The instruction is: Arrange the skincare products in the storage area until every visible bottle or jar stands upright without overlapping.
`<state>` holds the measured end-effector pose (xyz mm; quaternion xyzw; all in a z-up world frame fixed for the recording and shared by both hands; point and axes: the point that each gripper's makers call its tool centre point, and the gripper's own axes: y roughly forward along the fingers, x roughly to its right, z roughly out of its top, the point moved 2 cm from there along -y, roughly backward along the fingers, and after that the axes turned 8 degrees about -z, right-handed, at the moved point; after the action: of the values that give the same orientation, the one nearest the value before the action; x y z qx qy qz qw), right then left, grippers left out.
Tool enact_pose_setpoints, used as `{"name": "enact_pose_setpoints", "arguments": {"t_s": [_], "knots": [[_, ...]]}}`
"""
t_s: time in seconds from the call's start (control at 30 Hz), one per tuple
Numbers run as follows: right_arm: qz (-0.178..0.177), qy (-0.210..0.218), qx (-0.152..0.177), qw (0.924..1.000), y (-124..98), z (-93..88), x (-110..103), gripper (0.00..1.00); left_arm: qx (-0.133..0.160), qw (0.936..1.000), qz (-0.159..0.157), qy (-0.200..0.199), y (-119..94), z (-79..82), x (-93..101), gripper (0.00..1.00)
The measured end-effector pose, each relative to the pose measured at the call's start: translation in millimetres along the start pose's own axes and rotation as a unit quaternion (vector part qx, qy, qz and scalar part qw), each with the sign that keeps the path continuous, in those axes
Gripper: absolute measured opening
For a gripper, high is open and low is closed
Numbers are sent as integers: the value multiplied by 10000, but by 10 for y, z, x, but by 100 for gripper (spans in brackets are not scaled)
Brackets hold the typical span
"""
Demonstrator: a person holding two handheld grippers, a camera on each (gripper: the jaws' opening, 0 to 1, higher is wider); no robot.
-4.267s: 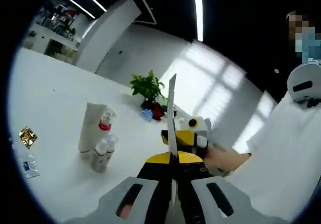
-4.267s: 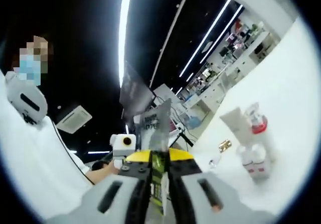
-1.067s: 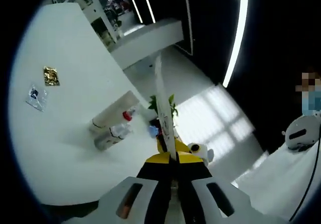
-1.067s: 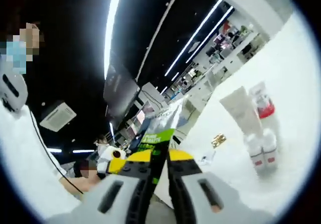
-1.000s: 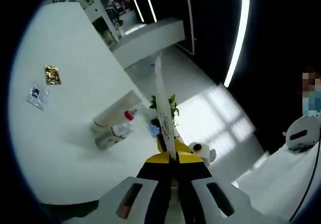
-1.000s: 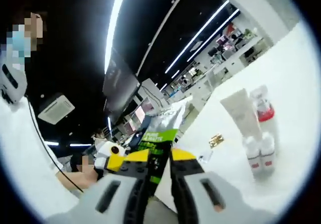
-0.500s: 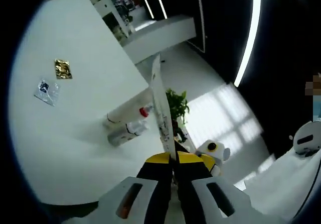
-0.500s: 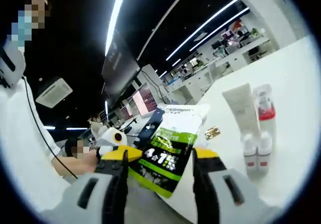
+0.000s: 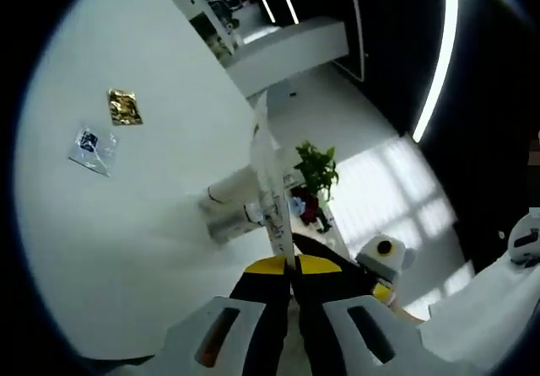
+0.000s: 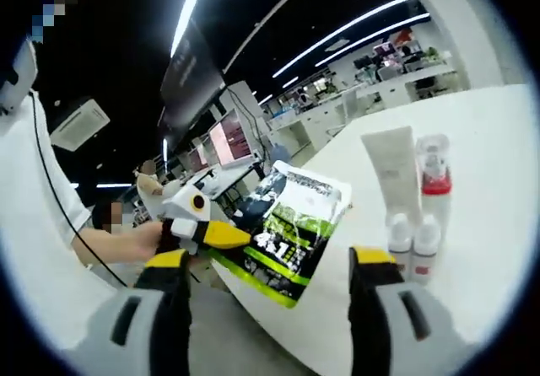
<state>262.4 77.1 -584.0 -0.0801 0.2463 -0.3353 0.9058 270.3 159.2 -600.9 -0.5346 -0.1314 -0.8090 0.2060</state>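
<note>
The left claw (image 9: 289, 266) pinches the green pouch (image 10: 291, 233) edge-on, while the right claw (image 10: 268, 266) gapes wide, empty. Swung forward carelessly, the pouch could topple the upright bottles (image 10: 412, 245) ahead on the desk (image 10: 498, 174).

Wide-open right tongs (image 10: 267, 271); green pouch (image 10: 287, 234) pinched by left tongs (image 10: 221, 235).

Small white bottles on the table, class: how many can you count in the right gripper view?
2: one small white bottle and its twin stand side by side before the tall tube and the red-collared bottle. More may be hidden.

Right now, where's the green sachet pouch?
Right gripper view: the green pouch hangs off the table's edge, held by the left gripper, left of the white tube and bottles.
</note>
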Motion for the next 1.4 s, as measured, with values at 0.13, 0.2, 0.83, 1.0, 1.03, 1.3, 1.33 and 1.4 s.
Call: {"name": "enact_pose_setpoints", "arguments": {"t_s": [0.13, 0.2, 0.83, 1.0, 1.03, 1.3, 1.33, 1.4], "knots": [[-94, -22, -47, 9999, -20, -33, 70, 82, -92, 9999, 88, -56, 32, -14, -86, 0], [-190, -55, -101, 9998, -40, -64, 121, 83, -136, 9998, 134, -87, 47, -19, -134, 0], [-1008, -99, -336, 9943, -277, -220, 640, 98, -391, 9974, 542, -257, 171, -13, -579, 0], [-1187, -47, -338, 9923, -335, -227, 761, 99, -479, 9964, 655, -253, 225, -22, -685, 0], [-1228, -54, -353, 9918, -343, -233, 784, 99, -492, 9962, 664, -258, 234, -25, -698, 0], [-1360, -143, -348, 9900, -376, -241, 874, 99, -641, 9944, 819, -199, 290, -60, -836, 0], [-1389, -121, -341, 9896, -384, -244, 900, 99, -655, 9942, 835, -179, 295, -63, -847, 0], [-1414, -35, -294, 9895, -396, -234, 926, 99, -690, 9938, 865, -143, 304, -72, -873, 0]]}}
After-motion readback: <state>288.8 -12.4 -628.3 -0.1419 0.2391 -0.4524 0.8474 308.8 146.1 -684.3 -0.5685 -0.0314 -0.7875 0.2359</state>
